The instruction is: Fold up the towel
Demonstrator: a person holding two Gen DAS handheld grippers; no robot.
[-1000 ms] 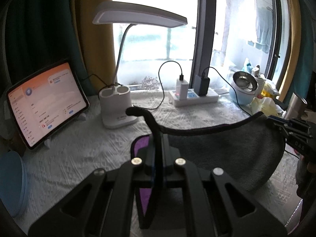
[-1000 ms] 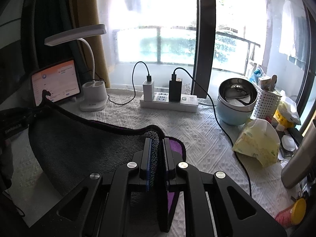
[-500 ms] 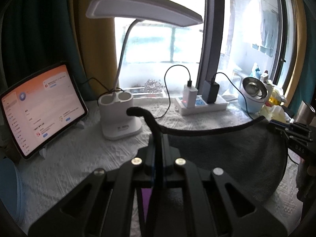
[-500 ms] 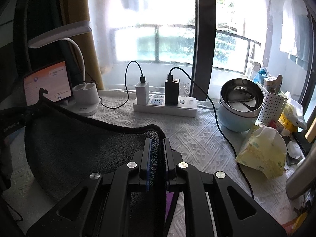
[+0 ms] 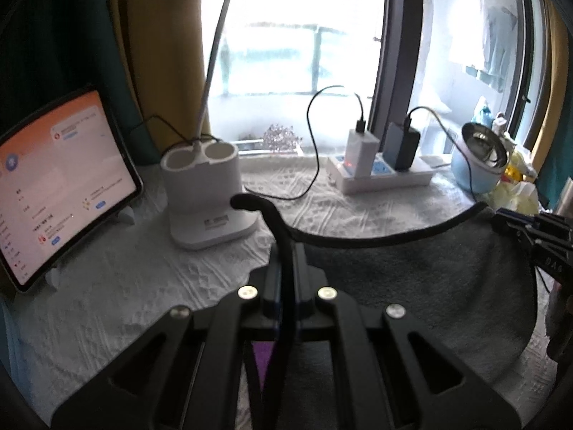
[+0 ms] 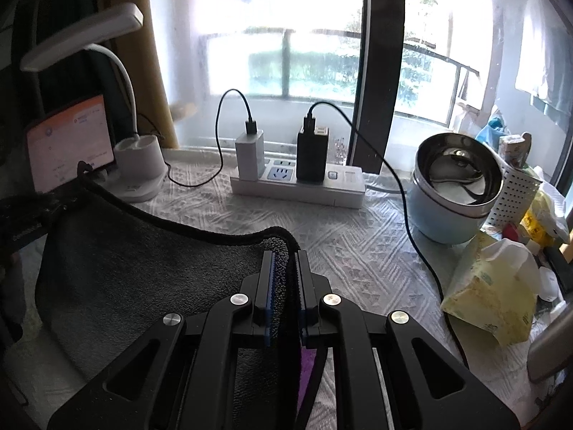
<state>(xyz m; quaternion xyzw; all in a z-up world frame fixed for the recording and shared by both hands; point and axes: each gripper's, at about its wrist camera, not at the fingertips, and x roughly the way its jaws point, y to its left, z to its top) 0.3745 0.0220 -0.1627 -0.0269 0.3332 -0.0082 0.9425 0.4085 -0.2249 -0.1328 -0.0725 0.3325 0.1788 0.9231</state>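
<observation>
A bench (image 5: 107, 286) under a white textured cloth runs along a bright window. At the left of the left wrist view a lit tablet (image 5: 53, 186) leans on its stand, and just right of it stands a white lamp base (image 5: 206, 197), its neck curving up to the top of the frame. Right of centre a white power strip (image 6: 297, 186) carries a white and a black charger, both cabled. Farther right sits a pale blue pot with a steel bowl (image 6: 454, 193), and at lower right of the right wrist view a yellow tissue pack (image 6: 490, 294).

The dark grey towel (image 5: 412, 286) hangs lifted between the two tools, its upper edge sagging above the bench. The left gripper (image 5: 284, 254) has its jaws closed on one corner; the right gripper (image 6: 284, 261) has its jaws clamped on the other.
</observation>
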